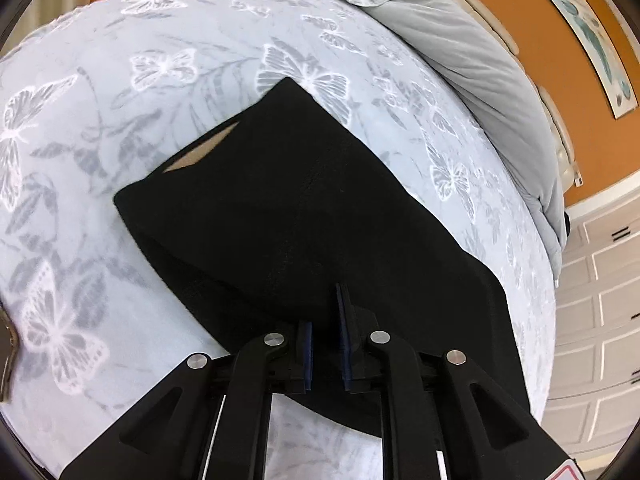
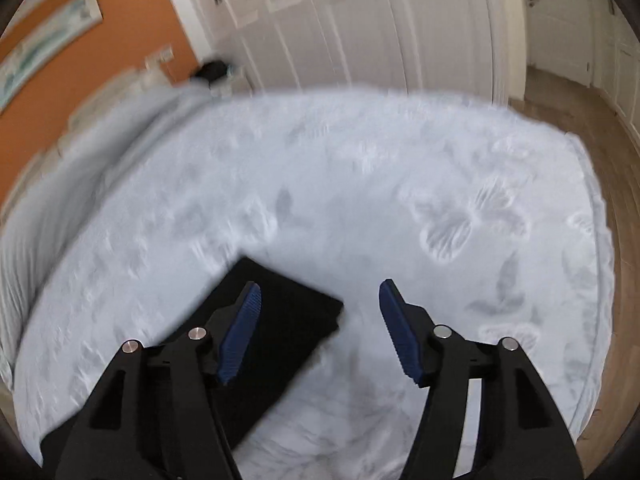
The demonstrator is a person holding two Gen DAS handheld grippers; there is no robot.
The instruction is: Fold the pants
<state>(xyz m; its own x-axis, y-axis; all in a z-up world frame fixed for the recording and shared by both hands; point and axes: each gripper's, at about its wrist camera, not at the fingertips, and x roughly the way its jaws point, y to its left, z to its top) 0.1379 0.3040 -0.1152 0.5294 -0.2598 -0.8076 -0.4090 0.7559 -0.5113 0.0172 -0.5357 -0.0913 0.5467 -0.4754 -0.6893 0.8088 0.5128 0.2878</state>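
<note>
Black pants (image 1: 280, 200) lie folded into a rectangle on the pale butterfly-print bedspread (image 1: 140, 60), with a tan lining showing at their far left edge. My left gripper (image 1: 322, 308) sits over the near end of the pants. Its jaws are almost closed with black cloth filling the narrow gap, and the cloth hides the left fingertip. In the right wrist view, a corner of the pants (image 2: 288, 320) lies below my right gripper (image 2: 319, 285). That gripper hangs above the bed, wide open with nothing between its blue pads (image 2: 240, 332).
A grey pillow or duvet roll (image 1: 460, 60) lies along the headboard by the orange wall (image 1: 540, 40). White closet doors (image 2: 360, 20) stand past the bed's far edge. Wooden floor (image 2: 560, 96) shows to the right. The bedspread (image 2: 360, 184) stretches wide beyond the pants.
</note>
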